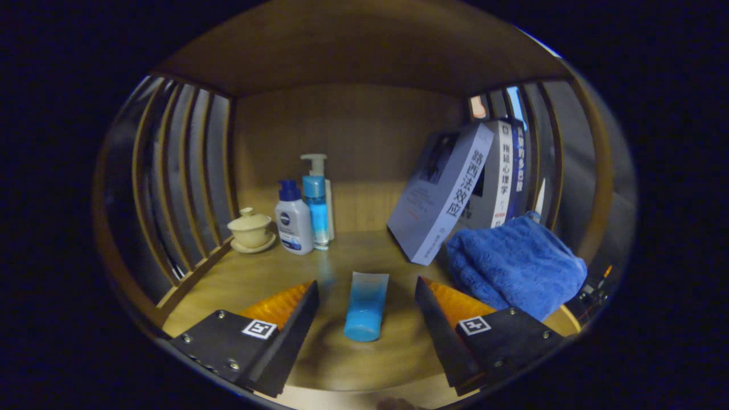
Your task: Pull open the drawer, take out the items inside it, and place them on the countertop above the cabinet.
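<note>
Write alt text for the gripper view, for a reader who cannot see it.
A blue tube lies flat on a wooden shelf between the open gripper fingers, touching neither. Beyond the fingers, a lidded cup and two bottles stand on one side; leaning books and a blue towel are on the other.

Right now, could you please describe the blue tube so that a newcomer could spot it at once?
On the wooden countertop, the blue tube lies flat between the open jaws of the gripper, touching neither. Unlike the upright bottles behind it and the fluffy blue towel beside it, it is smooth, glossy and lying down.
</note>
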`<state>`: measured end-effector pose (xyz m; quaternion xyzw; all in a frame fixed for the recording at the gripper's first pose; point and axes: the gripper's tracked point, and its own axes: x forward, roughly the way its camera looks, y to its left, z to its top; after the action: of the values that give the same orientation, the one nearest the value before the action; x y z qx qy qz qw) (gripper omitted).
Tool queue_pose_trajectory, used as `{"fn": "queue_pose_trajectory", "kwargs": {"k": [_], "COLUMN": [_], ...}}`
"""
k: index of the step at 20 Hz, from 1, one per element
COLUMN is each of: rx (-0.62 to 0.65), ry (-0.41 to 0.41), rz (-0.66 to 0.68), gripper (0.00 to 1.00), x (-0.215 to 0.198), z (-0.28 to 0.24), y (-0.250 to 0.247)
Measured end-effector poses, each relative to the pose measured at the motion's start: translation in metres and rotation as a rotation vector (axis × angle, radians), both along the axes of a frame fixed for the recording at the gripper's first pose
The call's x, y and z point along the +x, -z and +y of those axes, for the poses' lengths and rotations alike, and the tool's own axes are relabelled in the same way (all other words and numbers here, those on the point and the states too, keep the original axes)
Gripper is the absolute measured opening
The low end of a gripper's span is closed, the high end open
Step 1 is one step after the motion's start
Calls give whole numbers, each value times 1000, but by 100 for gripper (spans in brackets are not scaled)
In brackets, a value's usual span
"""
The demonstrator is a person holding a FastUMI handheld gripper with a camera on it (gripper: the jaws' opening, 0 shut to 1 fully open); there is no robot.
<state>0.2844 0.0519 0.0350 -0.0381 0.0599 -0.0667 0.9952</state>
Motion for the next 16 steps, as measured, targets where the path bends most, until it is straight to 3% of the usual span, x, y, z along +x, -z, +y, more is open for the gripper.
{"fn": "queue_pose_trajectory", "kwargs": {"k": [3, 6, 12, 16], "rx": [-67, -124, 11, 15], "ry": [-68, -75, -70, -42], "rz": [-64, -118, -158, -190], "gripper": [100, 100, 99, 99], "x": [-49, -104, -220, -284], "z": [9, 6, -5, -27], "y": [-32, -62, -90, -86]}}
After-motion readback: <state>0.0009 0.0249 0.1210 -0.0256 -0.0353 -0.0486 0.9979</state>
